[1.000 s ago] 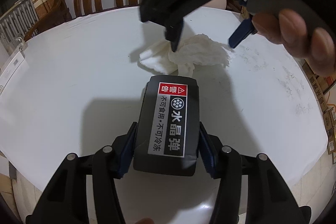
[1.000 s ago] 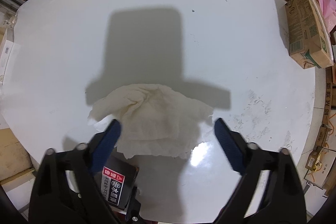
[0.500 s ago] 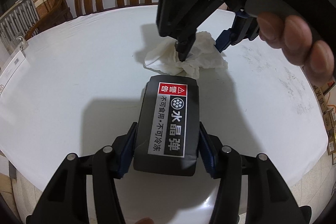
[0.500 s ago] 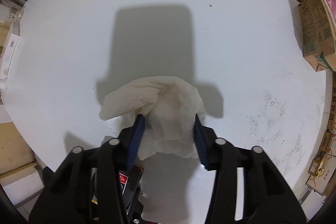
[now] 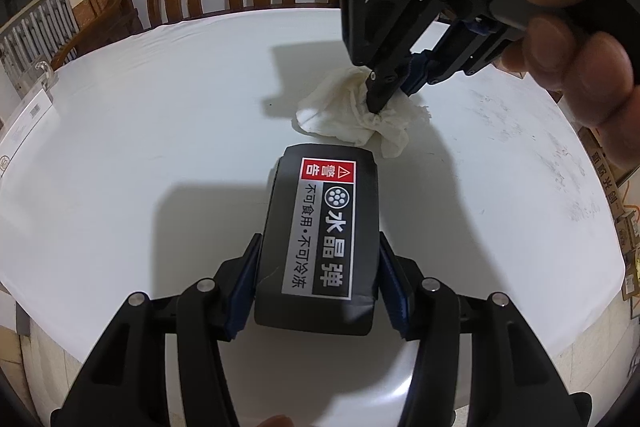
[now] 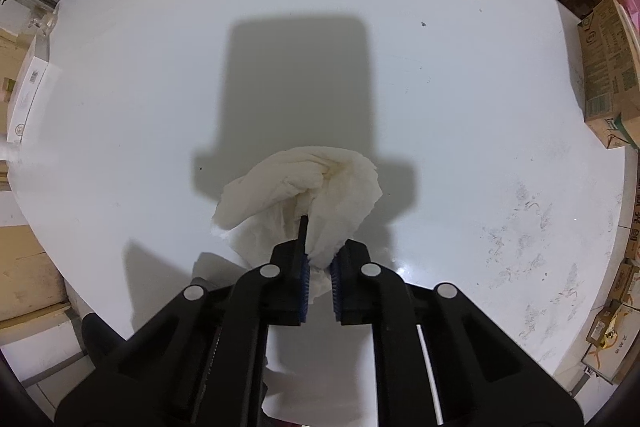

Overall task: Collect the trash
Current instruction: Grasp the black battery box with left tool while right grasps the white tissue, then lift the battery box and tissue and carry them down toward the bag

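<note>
Pinching crumpled tissue (image 6: 304, 195), right fingers (image 6: 302, 279) closed

Both tools are matte black plastic: the left gripper (image 5: 318, 283) has angular linkage arms joined by round silver pivot pins, and its fingers carry ribbed blue pads (image 5: 394, 291). The right gripper (image 6: 319, 277) matches it, with four silver pins across its arms and small dark screw heads on its housing. Bare fingers (image 5: 576, 67) wrap its black handle, with no sleeve showing.

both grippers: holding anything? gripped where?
Left gripper clamps the black box by its two long sides, near its close end. Right gripper pinches the crumpled tissue at a bunched fold.
</note>
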`<state>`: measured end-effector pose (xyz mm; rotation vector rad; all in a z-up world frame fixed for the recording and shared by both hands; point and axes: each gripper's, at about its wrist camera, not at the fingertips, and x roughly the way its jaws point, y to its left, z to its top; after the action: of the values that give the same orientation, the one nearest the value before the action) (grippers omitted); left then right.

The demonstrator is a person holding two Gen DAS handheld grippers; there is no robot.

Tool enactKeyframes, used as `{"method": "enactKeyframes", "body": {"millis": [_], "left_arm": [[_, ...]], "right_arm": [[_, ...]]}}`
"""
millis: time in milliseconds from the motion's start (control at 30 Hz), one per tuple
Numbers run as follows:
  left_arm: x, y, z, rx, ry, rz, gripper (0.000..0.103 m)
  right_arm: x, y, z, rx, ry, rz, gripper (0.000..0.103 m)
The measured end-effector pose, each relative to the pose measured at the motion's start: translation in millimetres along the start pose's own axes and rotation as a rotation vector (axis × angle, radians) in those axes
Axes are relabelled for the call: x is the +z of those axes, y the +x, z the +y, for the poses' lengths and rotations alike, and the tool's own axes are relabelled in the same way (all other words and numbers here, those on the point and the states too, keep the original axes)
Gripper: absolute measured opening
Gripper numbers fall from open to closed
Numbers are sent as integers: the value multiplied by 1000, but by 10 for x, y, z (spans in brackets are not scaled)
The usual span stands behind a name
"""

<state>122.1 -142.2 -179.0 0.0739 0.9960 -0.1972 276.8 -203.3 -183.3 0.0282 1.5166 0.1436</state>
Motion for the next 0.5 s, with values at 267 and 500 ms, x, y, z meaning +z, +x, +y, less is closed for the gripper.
{"method": "enactKeyframes", "body": {"millis": [267,500], "left_arm": [[-11,-150,18,5,1,-27,52],[-34,-478,-13,25,30,-85,52]], "right_arm": [[-188,-333,-57,12,-12,-59,8],[-414,-938,-237,42,-18,-161,8]]}}
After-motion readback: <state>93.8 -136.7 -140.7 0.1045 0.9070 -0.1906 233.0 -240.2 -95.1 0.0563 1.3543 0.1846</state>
